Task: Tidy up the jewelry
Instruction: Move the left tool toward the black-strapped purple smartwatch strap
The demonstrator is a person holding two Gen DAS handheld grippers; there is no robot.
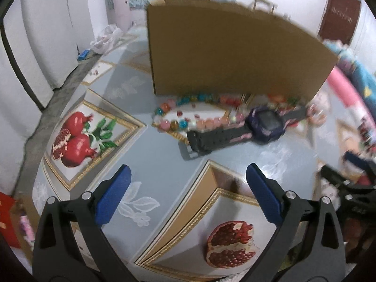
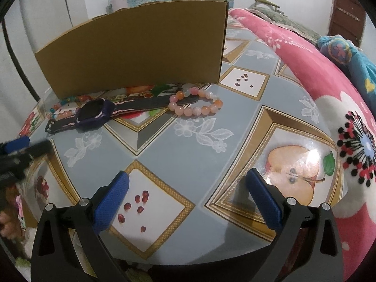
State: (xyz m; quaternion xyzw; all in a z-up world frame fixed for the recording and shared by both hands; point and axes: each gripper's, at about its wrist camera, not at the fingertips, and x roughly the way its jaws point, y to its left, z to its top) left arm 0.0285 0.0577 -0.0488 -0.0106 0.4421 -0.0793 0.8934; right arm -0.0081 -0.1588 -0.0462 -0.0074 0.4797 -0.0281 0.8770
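Both claws gape empty; watch [image 1: 263, 127] sits upper right of the left claw [image 1: 188, 197], strap running left-right, so it's nearer.

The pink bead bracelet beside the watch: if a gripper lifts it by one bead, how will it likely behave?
The pink bead bracelet is separate round beads strung in a loop, so it would probably sag and swing rather than hold shape. The beads look glossy, so the pads may slip. It overlaps the watch strap's end and may nudge it.
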